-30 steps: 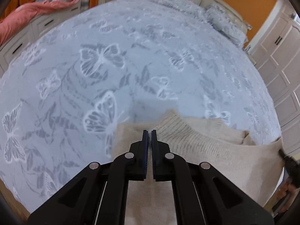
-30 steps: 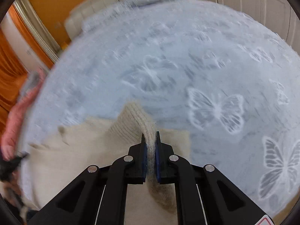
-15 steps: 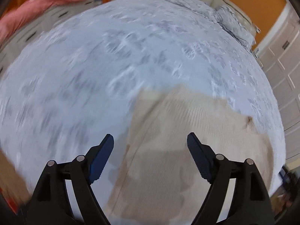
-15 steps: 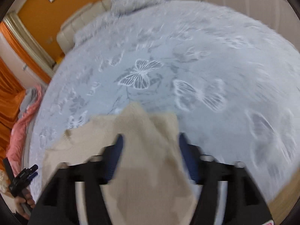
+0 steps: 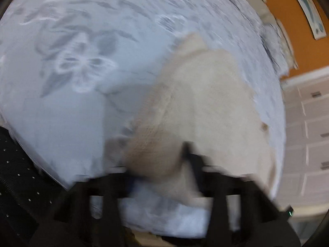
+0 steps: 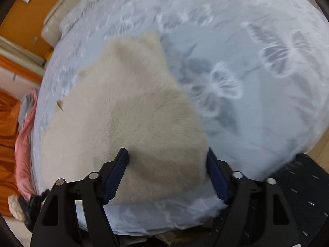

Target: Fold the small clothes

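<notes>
A cream knitted sweater [image 6: 127, 111] lies on the pale blue butterfly-print bed cover [image 6: 257, 107], near its front edge (orange walls [image 5: 296, 33] behind). The right claw [image 6: 167, 175] stands wide over it; the left claw [image 5: 162, 177] is too blurred to tell.

One cream sweater [image 6: 131, 111], two grippers [image 6: 166, 177] [image 5: 162, 177].

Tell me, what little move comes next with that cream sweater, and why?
Probably close the right tool on the near edge of the cream sweater. Its fingers are spread open around that edge, gripping nothing, and the sweater lies loosely bunched on the butterfly bedspread. The left view is too blurred to judge.
</notes>
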Action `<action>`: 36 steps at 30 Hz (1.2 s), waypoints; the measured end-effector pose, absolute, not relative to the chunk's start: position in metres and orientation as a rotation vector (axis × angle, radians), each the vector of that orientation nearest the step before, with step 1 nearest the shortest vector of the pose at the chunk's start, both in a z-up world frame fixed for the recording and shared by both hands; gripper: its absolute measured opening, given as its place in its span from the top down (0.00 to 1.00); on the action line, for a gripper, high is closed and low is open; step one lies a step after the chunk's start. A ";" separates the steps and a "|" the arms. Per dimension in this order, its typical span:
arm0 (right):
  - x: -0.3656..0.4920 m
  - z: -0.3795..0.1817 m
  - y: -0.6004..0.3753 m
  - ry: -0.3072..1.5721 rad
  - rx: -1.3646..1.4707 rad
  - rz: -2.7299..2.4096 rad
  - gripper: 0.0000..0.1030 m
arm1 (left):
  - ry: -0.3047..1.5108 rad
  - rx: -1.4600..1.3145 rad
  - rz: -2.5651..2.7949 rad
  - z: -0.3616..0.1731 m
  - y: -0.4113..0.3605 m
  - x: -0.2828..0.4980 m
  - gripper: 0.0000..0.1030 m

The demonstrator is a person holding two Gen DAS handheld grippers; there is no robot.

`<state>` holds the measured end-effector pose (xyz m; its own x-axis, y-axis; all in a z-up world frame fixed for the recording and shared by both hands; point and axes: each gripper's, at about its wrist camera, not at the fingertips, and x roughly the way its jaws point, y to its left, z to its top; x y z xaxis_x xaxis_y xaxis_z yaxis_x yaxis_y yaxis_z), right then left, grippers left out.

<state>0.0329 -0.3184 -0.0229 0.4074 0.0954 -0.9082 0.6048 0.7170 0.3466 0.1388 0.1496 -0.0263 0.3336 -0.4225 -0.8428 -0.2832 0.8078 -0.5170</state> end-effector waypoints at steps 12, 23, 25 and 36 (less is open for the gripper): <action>-0.013 0.038 -0.303 1.155 0.552 -0.248 0.85 | 1.307 -0.474 -0.140 0.009 0.168 0.055 0.87; 0.021 0.080 -0.299 0.991 0.324 -0.298 0.48 | 1.030 -0.294 -0.087 0.067 0.141 0.116 0.26; 0.051 0.072 -0.301 1.009 0.326 -0.278 0.48 | 1.078 -0.329 -0.099 0.047 0.138 0.145 0.26; 0.129 0.010 -0.300 1.151 0.373 -0.233 0.94 | 1.180 -0.295 -0.132 -0.007 0.107 0.212 0.90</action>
<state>0.1294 -0.2995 0.0096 0.3932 0.0101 -0.9194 0.3674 0.9149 0.1672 0.2121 0.1066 -0.0067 0.3792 -0.2544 -0.8897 -0.0521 0.9541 -0.2950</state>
